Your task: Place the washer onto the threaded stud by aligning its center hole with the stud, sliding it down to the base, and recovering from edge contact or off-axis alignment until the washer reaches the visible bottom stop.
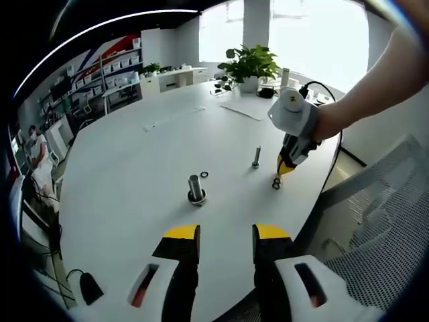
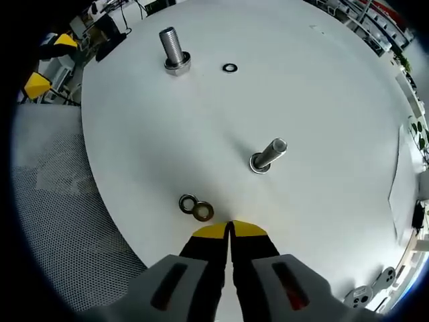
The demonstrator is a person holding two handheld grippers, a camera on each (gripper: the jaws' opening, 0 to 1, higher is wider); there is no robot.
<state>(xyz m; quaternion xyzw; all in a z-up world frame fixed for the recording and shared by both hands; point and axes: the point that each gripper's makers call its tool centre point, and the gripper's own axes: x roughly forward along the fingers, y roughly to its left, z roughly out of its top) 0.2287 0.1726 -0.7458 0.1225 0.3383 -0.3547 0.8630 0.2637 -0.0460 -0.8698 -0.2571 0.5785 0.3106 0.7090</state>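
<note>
Left gripper view, left to right. Shelving with bins and a seated person stand at the far left. The counter (image 1: 134, 161) is white, smooth, matt and round-edged. On it stands a thick threaded stud (image 1: 195, 187), grey metal, upright on a wider base, with a small dark washer (image 1: 204, 175) lying flat just beside it. Right of these stands a thin stud (image 1: 256, 157), also upright. Further right lie two rings (image 1: 276, 182), touching each other, directly below the tip of the right gripper (image 1: 286, 166), whose body is pale grey with yellow tips; a bare forearm holds it. A potted plant (image 1: 249, 66) stands at the far edge, and a grey mesh chair (image 1: 382, 221) is at the right. The left gripper (image 1: 224, 233) has its black, yellow-tipped jaws spread, holding nothing.

Right gripper view, left to right. The thick stud (image 2: 173, 49) shows coarse thread and a hexagonal base. The two rings (image 2: 196, 207) lie flat near the counter (image 2: 322, 87) edge, overlapping slightly: one silvery, one brass-coloured. The lone washer (image 2: 230, 68) is thin, dark and flat. The thin stud (image 2: 268, 155) leans in this view. The right gripper (image 2: 230, 228) has its jaws pressed together, just beside the rings, apart from them.

Count: two studs, three washers or rings, all on the counter.
</note>
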